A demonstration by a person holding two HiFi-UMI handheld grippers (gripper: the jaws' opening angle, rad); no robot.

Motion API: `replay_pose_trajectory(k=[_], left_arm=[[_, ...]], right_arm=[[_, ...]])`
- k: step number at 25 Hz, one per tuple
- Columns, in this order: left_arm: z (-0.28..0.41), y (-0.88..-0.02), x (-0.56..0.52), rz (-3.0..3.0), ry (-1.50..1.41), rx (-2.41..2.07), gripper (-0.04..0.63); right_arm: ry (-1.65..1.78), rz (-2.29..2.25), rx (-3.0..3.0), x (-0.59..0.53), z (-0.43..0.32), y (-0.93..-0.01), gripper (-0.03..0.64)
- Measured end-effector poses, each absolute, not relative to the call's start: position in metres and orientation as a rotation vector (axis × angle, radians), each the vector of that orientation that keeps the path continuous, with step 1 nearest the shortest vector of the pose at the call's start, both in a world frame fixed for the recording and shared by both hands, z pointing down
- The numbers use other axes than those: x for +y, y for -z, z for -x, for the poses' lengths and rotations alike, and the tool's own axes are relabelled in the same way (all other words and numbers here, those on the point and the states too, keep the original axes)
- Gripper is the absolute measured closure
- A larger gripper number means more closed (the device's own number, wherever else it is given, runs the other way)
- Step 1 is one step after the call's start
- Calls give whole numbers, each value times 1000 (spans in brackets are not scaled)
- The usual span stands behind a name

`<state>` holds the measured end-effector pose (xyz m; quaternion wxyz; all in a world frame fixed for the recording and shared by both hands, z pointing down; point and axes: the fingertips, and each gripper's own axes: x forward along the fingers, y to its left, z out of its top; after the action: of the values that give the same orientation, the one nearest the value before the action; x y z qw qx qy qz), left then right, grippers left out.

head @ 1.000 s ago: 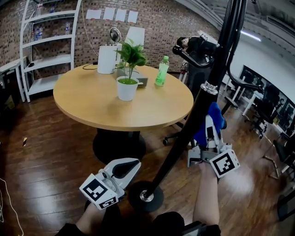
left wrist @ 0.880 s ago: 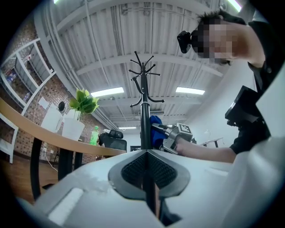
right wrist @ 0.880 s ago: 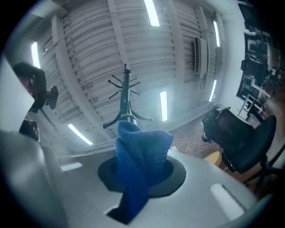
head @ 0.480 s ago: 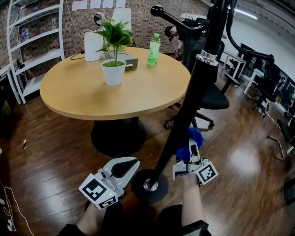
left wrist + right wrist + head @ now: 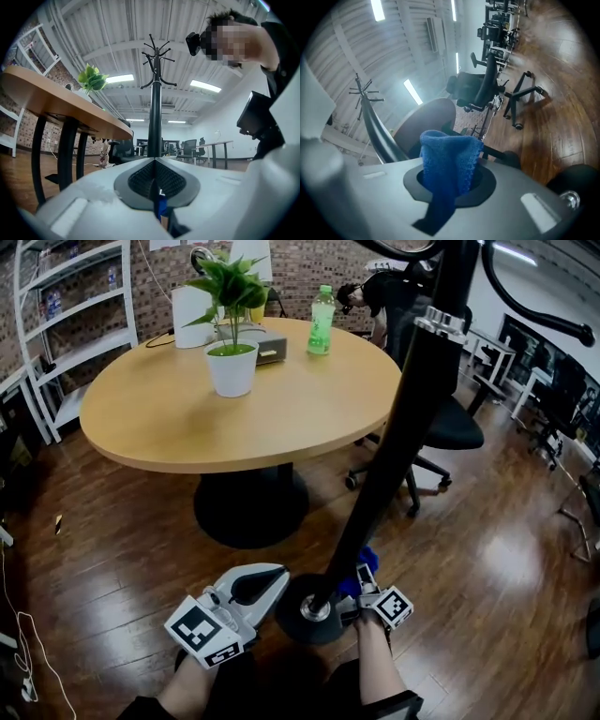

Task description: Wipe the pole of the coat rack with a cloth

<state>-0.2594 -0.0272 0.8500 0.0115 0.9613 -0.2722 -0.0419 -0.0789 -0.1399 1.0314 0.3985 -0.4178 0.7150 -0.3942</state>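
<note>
The right gripper [image 5: 364,583] is clenched on the cloth [image 5: 449,157], which stands up out of the jaws as a blue bunch with a loose tail that hangs down over the near side. In the head view the cloth [image 5: 362,562] is very low, against the right side of the pole [image 5: 398,446] just above the round base [image 5: 305,608]; I can't say whether it truly presses on the metal, as the pole hides the contact. The left gripper [image 5: 265,577] lies near the floor, left of the base, with its jaws closed to a thin seam in its own view [image 5: 154,180] and nothing gripped (a small blue sliver low in that seam is too small to name). I judge that the wipe is under way and stands at the bottom end of a stroke. The next move probably calls for an upward run along the pole with the cloth held firmly to it, or a shift round to another side of the pole, with care not to tip the rack. The pole is black, smooth and a little glossy, with a silver collar [image 5: 445,321] high up where a thinner section begins, and hooked arms at the top. Beyond it stand the table [image 5: 169,432] to the far left and a chair [image 5: 452,430] to the far right.
</note>
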Motion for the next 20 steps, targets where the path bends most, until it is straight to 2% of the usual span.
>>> replay_pose_trajectory(k=[3,7,20], left_arm=[[260,-849,-28,-2996,138,-867,591],[257,-842,-26,-3002,159,-865,592],[262,-784,-20,-3070,305,-865,591]], right_arm=[[1004,1057,1826,-140,80,-1025,577],[938,1010,1898,-140,80,-969,577],[333,860,2022,-113,63,-652,577]])
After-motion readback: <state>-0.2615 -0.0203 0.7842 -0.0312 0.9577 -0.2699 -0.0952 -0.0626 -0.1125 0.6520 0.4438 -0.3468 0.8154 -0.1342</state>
